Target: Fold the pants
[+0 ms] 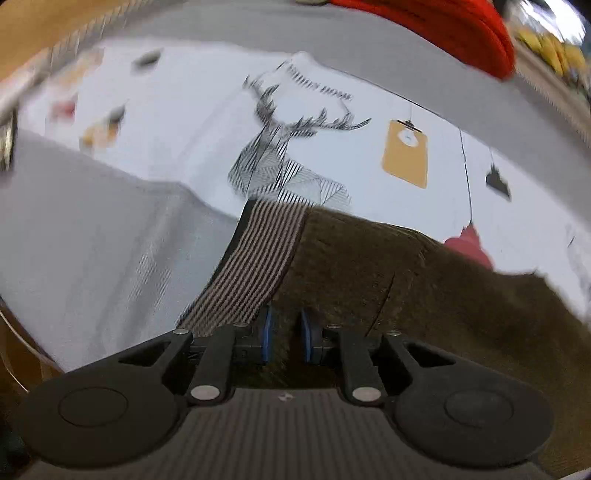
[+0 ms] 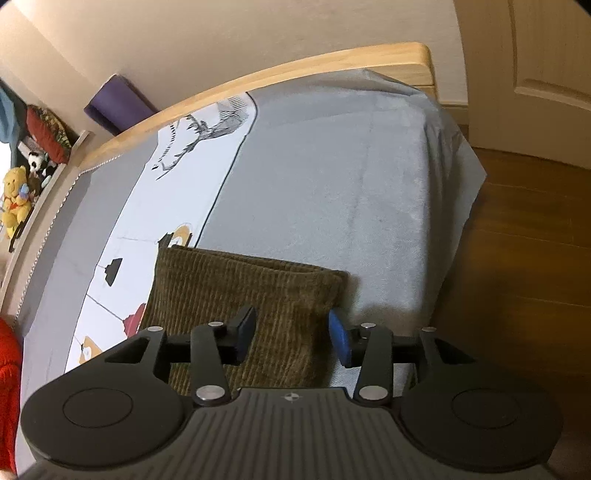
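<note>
Brown corduroy pants (image 1: 406,277) lie on the bed, and their striped lining or waistband (image 1: 255,258) is turned up on the left. My left gripper (image 1: 286,336) stands at the near edge beside that striped band. Its blue pads are close together with corduroy filling the narrow gap, so it is shut on the pants. In the right wrist view the pants (image 2: 240,284) form a folded rectangle. My right gripper (image 2: 291,334) hovers over their near right part, jaws open, pads apart and pressing nothing. The right pad is just past the cloth's right edge.
The bed has a grey blanket (image 2: 332,184) and a white sheet with a deer print (image 1: 288,158). A red cushion (image 1: 443,22) lies at the far side. The wooden bed frame (image 2: 295,62) borders the mattress; wood floor (image 2: 517,221) lies to the right. Stuffed toys (image 2: 16,199) sit on a shelf.
</note>
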The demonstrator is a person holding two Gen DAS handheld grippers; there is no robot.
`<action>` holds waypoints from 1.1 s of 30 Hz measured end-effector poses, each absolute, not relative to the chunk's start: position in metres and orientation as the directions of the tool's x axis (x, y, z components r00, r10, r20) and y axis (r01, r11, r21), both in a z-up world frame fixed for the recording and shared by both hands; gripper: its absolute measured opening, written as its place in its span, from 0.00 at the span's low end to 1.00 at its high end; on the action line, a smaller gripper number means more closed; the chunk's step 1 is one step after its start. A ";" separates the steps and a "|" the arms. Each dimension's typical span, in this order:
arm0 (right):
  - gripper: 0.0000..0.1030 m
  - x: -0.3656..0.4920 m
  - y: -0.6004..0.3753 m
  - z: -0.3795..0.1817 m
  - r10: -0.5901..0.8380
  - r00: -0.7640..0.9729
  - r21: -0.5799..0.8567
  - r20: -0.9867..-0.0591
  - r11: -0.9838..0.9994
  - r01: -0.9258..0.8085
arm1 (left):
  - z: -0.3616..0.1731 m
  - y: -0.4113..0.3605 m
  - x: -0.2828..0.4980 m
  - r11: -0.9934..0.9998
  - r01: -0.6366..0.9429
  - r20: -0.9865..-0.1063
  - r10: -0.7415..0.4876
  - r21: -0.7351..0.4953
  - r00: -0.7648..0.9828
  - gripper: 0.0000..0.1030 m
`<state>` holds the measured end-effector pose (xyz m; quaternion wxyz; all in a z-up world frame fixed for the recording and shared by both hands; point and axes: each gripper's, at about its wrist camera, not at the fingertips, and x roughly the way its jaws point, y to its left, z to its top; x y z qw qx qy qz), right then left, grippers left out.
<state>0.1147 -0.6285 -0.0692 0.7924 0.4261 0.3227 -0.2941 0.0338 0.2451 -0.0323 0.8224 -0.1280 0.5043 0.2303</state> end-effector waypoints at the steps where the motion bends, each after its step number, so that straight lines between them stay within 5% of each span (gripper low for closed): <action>1: 0.46 0.113 -0.631 -0.071 -0.185 0.618 0.493 -0.764 0.452 0.744 | -0.025 0.224 0.038 0.892 -0.433 -0.846 0.327 0.129 0.421 0.30; 3: 0.47 0.111 -0.636 -0.075 -0.171 0.616 0.503 -0.769 0.434 0.748 | -0.015 0.186 0.041 0.926 -0.285 -0.765 0.368 0.249 0.529 0.44; 8: 0.55 0.115 -0.637 -0.087 -0.104 0.599 0.507 -0.794 0.432 0.746 | -0.020 0.140 0.047 0.995 -0.069 -0.808 0.093 0.065 0.581 0.46; 13: 0.57 0.126 -0.635 -0.097 -0.091 0.571 0.480 -0.816 0.444 0.756 | -0.020 0.102 0.050 0.982 0.062 -0.785 0.102 0.176 0.612 0.54; 29: 0.52 0.155 -0.624 -0.107 -0.209 0.511 0.338 -0.834 0.538 0.772 | -0.023 0.099 0.054 0.993 0.034 -0.795 0.068 0.111 0.603 0.54; 31: 0.47 0.155 -0.622 -0.106 -0.217 0.507 0.334 -0.834 0.531 0.779 | -0.021 0.100 0.053 0.994 0.033 -0.789 0.065 0.108 0.611 0.54; 33: 0.19 0.154 -0.622 -0.106 -0.201 0.520 0.354 -0.830 0.529 0.771 | -0.019 0.102 0.052 0.995 0.028 -0.787 0.062 0.101 0.614 0.54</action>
